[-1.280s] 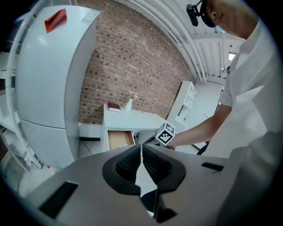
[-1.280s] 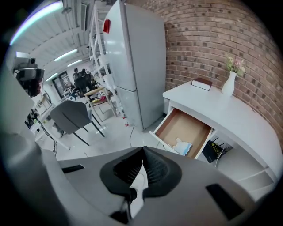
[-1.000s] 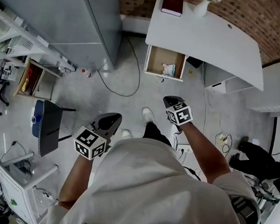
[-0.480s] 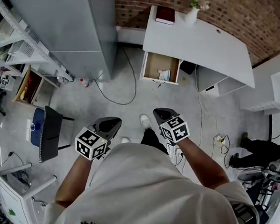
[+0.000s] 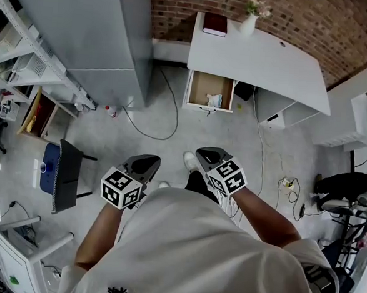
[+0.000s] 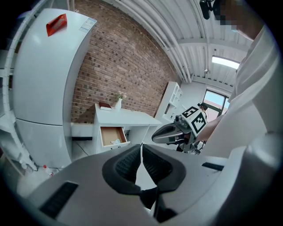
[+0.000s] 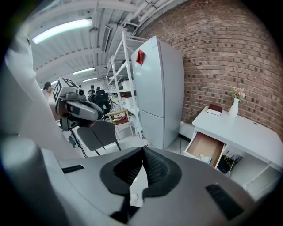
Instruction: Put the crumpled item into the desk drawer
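Drawer (image 5: pixel 202 88) open at upper centre, crumpled item (image 5: pixel 215 101) inside | left gripper (image 5: pixel 146 163), right gripper (image 5: pixel 206 155) closed, empty: placing looks done

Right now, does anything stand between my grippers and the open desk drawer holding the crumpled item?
Nothing visible does. Bare floor separates the left gripper and right gripper from the drawer, where the crumpled item already lies. A cable loops on the floor just left of that path.

At twelve o'clock a rough red brick wall (image 5: pixel 293 12) backs a smooth matt white desk (image 5: pixel 265 61); its open drawer (image 5: pixel 203 88) shows bare brown wood. The pale grey floor (image 5: pixel 109 137) looks matt.
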Tool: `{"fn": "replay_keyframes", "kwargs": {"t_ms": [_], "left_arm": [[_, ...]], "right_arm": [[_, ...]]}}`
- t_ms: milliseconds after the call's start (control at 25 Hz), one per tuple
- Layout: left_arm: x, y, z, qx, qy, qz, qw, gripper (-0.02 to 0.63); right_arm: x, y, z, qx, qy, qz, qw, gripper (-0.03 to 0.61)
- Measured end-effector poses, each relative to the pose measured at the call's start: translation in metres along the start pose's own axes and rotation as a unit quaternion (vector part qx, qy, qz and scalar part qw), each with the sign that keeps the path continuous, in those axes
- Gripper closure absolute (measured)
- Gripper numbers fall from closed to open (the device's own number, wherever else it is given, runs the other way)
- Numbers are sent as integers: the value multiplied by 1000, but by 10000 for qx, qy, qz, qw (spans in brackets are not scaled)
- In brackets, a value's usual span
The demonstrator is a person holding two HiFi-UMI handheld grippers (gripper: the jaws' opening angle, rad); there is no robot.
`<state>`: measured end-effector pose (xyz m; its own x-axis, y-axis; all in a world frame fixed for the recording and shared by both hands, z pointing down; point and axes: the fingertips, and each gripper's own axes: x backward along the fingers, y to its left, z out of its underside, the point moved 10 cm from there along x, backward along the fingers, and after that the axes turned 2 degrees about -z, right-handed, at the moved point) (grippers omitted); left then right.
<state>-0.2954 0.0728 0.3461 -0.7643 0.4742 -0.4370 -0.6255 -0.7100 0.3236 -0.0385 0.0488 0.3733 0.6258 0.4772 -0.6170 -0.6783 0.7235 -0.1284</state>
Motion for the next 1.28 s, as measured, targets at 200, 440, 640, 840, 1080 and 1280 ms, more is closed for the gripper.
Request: {"fn": "replay_keyframes", "kwargs": {"t_ms": [200, 440, 640, 840, 1080, 1280], "left_arm": [[5, 0, 7, 39, -15, -34, 10000, 581], [8, -1, 10, 74, -27, -46, 10000, 581], [8, -2, 13, 109, -39, -59, 9999, 583], [8, 0, 15, 137, 4, -37, 9999, 583], [3, 4, 14, 148, 47, -37, 9999, 583], [0, 10, 13, 207, 89, -90, 9997, 581]], "right_arm": [[1, 7, -3, 91, -36, -15, 10000, 549], [1, 13, -12, 133, -153, -82, 9998, 549], [1, 17, -14, 8, -225, -224, 9995, 549], [0, 21, -19, -15, -318, -283, 9991, 549], [-2, 18, -20, 109, -323, -247, 9991, 550], [-9, 14, -22, 146, -296, -320, 9989, 551]]}}
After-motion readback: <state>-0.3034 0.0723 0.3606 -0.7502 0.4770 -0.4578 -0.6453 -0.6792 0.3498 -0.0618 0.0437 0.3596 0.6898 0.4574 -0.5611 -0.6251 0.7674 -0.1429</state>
